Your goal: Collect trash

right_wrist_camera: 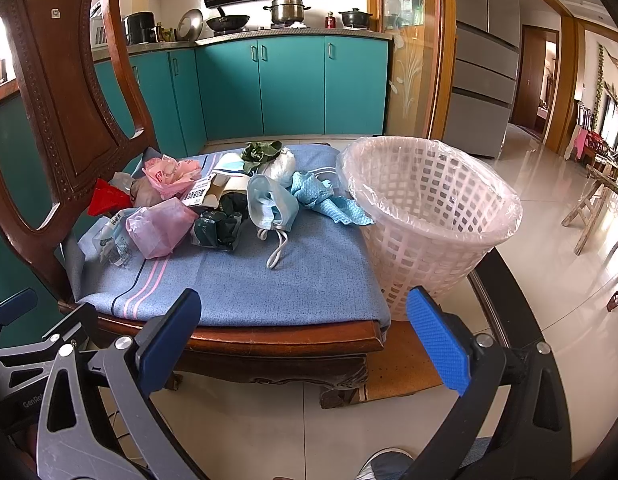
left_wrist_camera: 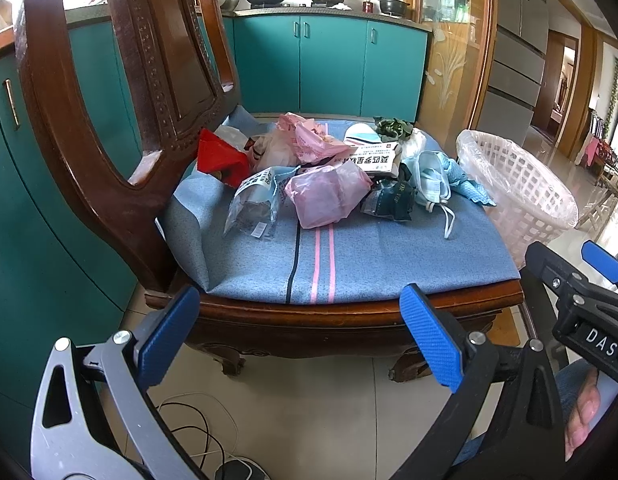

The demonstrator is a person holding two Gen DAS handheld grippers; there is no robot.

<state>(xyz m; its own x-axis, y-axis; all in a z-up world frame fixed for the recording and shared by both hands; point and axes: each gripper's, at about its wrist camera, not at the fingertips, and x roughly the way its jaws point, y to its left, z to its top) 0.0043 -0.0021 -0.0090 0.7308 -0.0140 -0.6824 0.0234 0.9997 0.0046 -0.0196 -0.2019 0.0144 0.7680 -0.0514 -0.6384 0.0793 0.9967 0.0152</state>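
Front half of the blue seat cloth (right_wrist_camera: 269, 280) is lying bare, giving open passage in from the chair's front edge. Trash heap (right_wrist_camera: 213, 200) is crowding the rear half. Carved chair back (right_wrist_camera: 65, 100) is walling off the left side. Lined white basket (right_wrist_camera: 429, 216) is standing against the seat's right edge, its mouth sitting unobstructed from above.

Left wrist: low, near the chair's (left_wrist_camera: 309, 268) front edge, facing the far cabinets.
Right wrist: further right, same facing, near the basket (right_wrist_camera: 433, 216).
Shared: seat, trash pile (left_wrist_camera: 329, 172), basket.
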